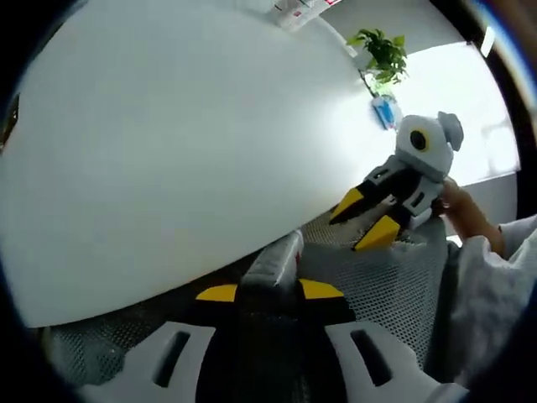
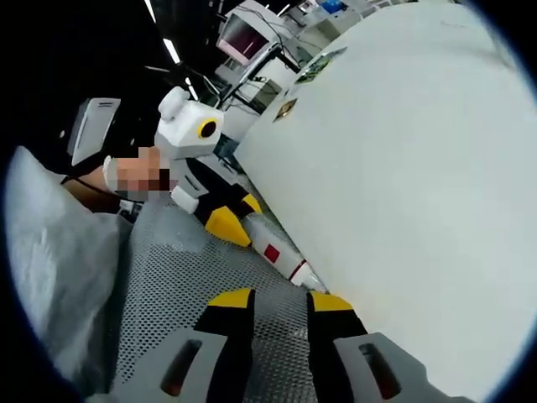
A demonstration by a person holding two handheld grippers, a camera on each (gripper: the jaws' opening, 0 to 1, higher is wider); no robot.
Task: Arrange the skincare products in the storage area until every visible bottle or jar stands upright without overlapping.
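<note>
A slim white tube (image 1: 277, 260) with a red square label (image 2: 273, 250) lies low over the grey mesh storage tray (image 1: 394, 277), against a broad white surface (image 1: 168, 126). My left gripper (image 1: 270, 291) is shut on the tube's end; in the right gripper view it comes in from the upper left (image 2: 237, 221). My right gripper (image 2: 279, 300) stands open over the mesh (image 2: 185, 285), nothing between its yellow tips, just short of the tube's cap. In the left gripper view it shows at the right (image 1: 365, 220), jaws apart.
A person's hand (image 1: 466, 210) and white sleeve (image 1: 495, 285) hold the right gripper. A green plant (image 1: 382, 50) and a blue item (image 1: 384, 109) stand far off. Grey fabric (image 2: 59, 277) borders the mesh, with machines (image 2: 252, 42) behind.
</note>
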